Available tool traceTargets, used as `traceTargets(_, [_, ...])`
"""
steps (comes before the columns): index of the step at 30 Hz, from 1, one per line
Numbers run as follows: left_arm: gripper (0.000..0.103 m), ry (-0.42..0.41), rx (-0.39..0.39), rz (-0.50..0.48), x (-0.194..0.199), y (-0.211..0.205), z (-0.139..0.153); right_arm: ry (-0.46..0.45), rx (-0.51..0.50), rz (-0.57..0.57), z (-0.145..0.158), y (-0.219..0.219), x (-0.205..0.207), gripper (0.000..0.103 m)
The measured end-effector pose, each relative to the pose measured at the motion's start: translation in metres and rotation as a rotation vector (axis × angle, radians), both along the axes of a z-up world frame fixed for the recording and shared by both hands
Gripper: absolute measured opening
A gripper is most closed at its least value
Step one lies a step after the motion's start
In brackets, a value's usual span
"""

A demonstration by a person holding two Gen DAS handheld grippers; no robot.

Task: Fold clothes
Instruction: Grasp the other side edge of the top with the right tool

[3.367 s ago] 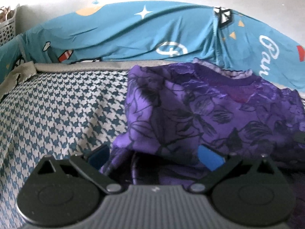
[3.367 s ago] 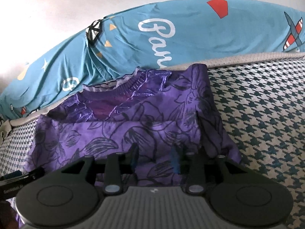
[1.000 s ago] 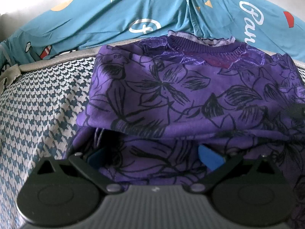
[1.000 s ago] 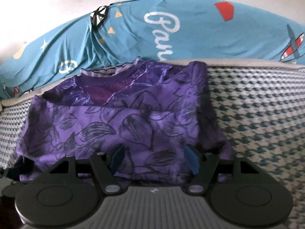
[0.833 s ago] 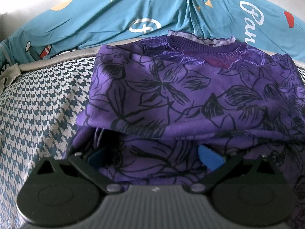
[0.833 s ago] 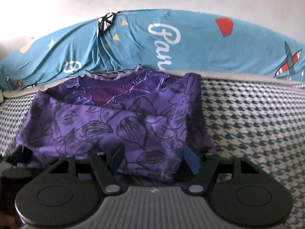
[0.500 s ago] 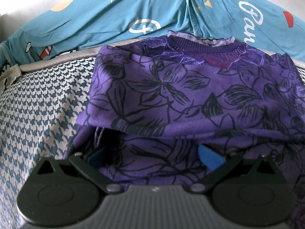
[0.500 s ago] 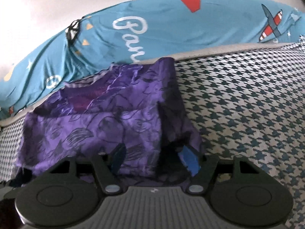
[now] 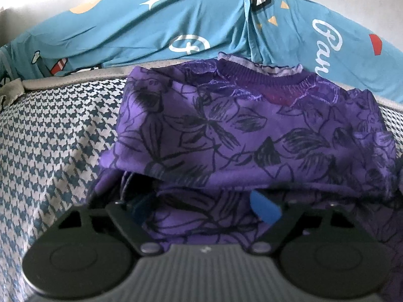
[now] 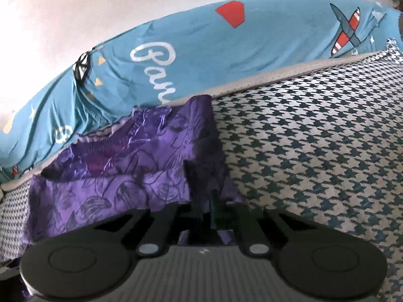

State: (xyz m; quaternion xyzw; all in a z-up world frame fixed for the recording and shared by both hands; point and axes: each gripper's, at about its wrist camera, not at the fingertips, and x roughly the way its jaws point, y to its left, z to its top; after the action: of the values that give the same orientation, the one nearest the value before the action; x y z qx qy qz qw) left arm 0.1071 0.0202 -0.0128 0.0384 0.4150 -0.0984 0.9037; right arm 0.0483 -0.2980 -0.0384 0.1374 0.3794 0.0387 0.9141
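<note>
A purple top with a black flower print (image 9: 226,130) lies folded on the houndstooth bed cover (image 9: 50,151), neckline towards the far side. My left gripper (image 9: 201,209) is open at the garment's near edge, and purple cloth lies between its blue-padded fingers (image 9: 264,209). In the right wrist view the same top (image 10: 141,166) fills the left half. My right gripper (image 10: 210,214) is shut on the garment's right edge, its fingers pressed together with dark cloth pinched between them.
A long teal cushion with white lettering and plane prints (image 9: 176,25) (image 10: 226,50) runs along the far side against a pale wall. Bare houndstooth cover (image 10: 314,151) stretches to the right of the garment and also to its left.
My right gripper has swung to the garment's right edge and gone from open to shut on it. My left gripper stays open at the near edge, almost unmoved.
</note>
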Motion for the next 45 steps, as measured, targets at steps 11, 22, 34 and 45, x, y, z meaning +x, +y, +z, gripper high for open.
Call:
traceTargets(11, [0.062,-0.062,0.032,0.012,-0.004,0.006,0.01,-0.001,0.06,0.015,-0.005,-0.003,0.01,0.018])
traceTargets(22, [0.09,-0.061,0.042,0.035,-0.002,0.013,0.013,-0.039,0.099,0.076,-0.001,-0.003,0.012,0.051])
traceTargets(34, [0.097,-0.059,0.058,0.037,-0.001,0.013,0.011,-0.011,0.088,0.087,-0.009,-0.003,0.021,0.059])
traceTargets(45, [0.102,-0.055,0.075,0.046,0.001,0.014,0.01,-0.003,0.057,0.085,-0.017,-0.001,0.033,0.063])
